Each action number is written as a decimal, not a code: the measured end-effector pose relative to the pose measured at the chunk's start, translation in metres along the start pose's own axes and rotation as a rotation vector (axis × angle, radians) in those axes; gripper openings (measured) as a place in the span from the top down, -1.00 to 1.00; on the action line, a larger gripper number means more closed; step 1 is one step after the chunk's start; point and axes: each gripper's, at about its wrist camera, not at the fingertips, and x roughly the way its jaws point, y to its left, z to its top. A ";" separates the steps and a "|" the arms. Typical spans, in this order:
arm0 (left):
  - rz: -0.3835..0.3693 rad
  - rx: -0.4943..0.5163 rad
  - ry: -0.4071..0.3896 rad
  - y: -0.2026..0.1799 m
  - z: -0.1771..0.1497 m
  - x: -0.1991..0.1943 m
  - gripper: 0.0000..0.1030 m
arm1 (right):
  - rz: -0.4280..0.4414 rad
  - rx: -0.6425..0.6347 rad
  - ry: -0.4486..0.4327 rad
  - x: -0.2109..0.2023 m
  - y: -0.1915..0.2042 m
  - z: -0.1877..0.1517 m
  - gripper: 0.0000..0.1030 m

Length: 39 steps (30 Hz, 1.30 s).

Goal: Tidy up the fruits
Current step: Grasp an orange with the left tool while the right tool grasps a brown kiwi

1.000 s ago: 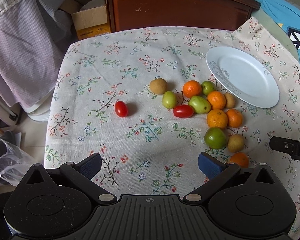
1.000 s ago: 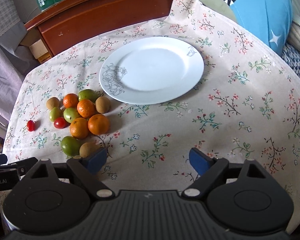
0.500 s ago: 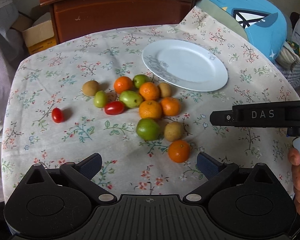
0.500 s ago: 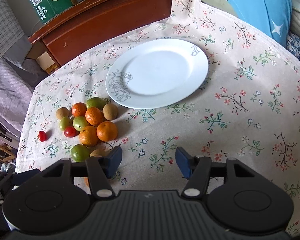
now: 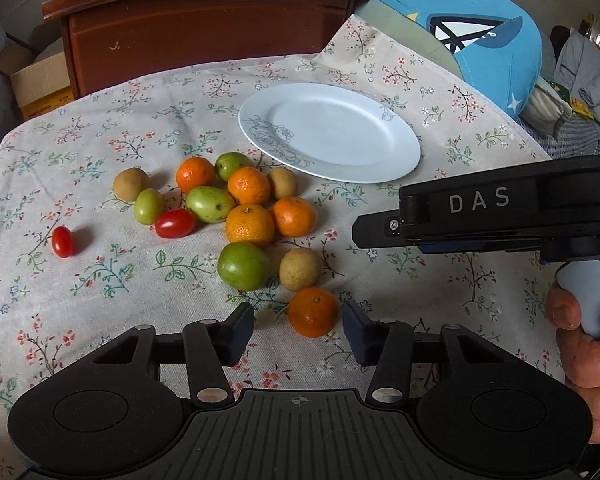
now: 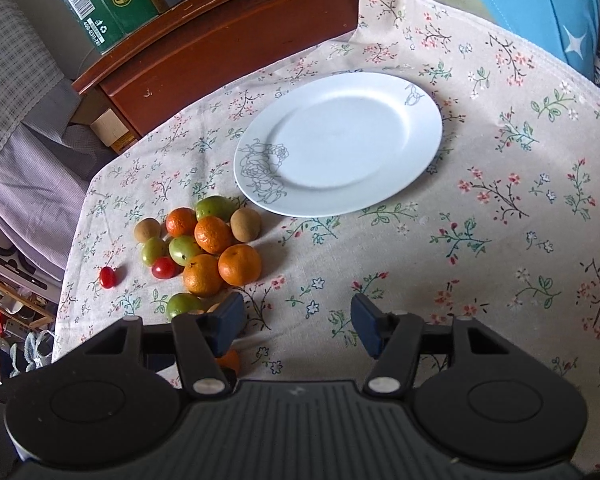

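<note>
A heap of oranges, green fruits and brown fruits lies on the flowered tablecloth, with two red tomatoes to its left. The white plate stands empty behind the heap. My left gripper is closing its jaws around the nearest orange. That orange sits close to the right pad, with a gap on its left. My right gripper is open over bare cloth just right of the heap. Its black body and the hand holding it show in the left wrist view.
A brown wooden cabinet stands behind the table, with a cardboard box at its left. A green carton lies on top of the cabinet. A blue cushion is at the back right. The cloth drops off at the table's left edge.
My left gripper swung right onto the fruit heap and its jaws narrowed around the nearest orange. My right gripper's jaws also narrowed while it stayed in place.
</note>
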 end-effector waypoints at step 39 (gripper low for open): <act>0.023 0.008 0.005 0.005 -0.006 -0.009 0.49 | 0.130 -0.056 0.058 0.026 0.017 -0.004 0.26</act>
